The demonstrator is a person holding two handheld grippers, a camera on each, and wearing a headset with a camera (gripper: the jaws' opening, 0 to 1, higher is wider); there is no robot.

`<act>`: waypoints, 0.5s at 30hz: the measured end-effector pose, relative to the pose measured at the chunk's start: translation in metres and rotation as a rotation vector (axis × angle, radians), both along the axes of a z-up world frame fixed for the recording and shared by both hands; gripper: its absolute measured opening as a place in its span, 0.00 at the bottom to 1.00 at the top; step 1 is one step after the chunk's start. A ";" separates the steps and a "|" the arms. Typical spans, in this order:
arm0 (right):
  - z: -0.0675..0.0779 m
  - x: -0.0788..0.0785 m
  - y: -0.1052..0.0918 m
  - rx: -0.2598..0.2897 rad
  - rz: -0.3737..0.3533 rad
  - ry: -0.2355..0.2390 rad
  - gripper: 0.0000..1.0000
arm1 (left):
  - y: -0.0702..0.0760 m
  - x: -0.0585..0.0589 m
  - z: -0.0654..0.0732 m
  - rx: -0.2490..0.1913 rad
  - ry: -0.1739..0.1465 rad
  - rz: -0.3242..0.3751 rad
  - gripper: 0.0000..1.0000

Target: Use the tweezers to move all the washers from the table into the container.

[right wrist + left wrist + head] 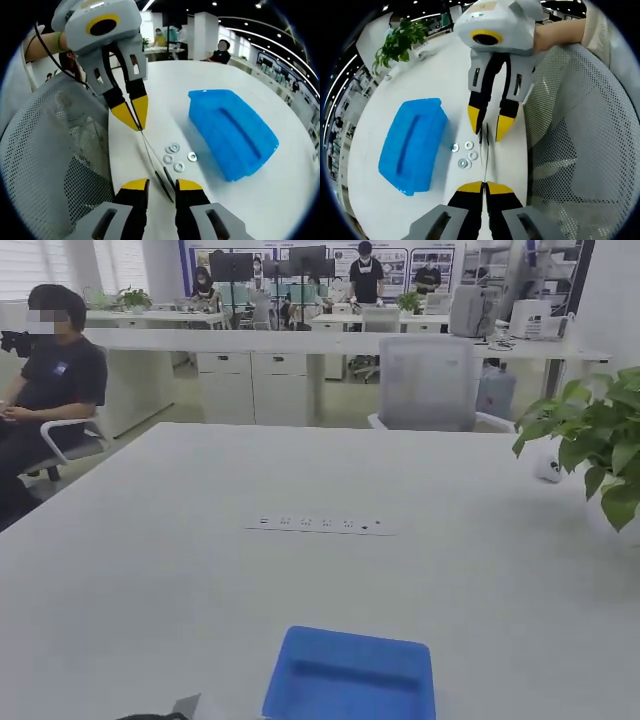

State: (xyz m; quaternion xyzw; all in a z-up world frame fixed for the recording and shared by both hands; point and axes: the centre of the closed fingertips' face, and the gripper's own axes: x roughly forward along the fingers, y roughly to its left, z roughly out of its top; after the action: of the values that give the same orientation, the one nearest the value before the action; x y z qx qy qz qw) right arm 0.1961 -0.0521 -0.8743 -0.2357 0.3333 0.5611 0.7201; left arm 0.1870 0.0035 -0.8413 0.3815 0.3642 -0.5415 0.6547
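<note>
Several small metal washers (pixel 465 154) (pixel 178 157) lie in a cluster on the white table, beside a blue plastic container (pixel 412 142) (pixel 232 132) (pixel 350 675). Thin tweezers (pixel 485 155) (pixel 152 155) stretch between the two grippers, just above the table edge. My left gripper (pixel 485 187) (pixel 134 112) is shut on one end of the tweezers. The right gripper (pixel 161 185) (pixel 490 122) faces it with its yellow-tipped fingers apart, and the tweezers' other end lies in the gap between them. The washers sit between the tweezers and the container.
A grey mesh chair back (pixel 580 140) (pixel 55 150) is close behind the table edge by the grippers. In the head view a power strip (pixel 320 524) is set in the table's middle, a leafy plant (pixel 600 440) stands at right, and a seated person (pixel 50 390) is far left.
</note>
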 end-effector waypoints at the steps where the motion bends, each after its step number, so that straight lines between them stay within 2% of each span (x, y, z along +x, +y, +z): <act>1: 0.000 0.000 0.000 0.002 0.002 0.000 0.17 | -0.001 -0.001 0.004 -0.007 -0.001 -0.004 0.00; 7: 0.002 -0.002 0.004 0.018 0.014 0.001 0.16 | -0.007 -0.004 0.029 -0.046 -0.017 -0.032 0.00; 15: 0.014 -0.005 0.014 0.093 0.030 0.014 0.13 | -0.015 -0.008 0.045 -0.057 -0.023 -0.068 0.00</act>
State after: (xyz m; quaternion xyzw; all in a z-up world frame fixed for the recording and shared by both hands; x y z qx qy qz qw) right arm 0.1910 -0.0383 -0.8599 -0.2031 0.3085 0.5885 0.7192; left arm 0.1793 -0.0115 -0.7962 0.3811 0.3279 -0.5691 0.6507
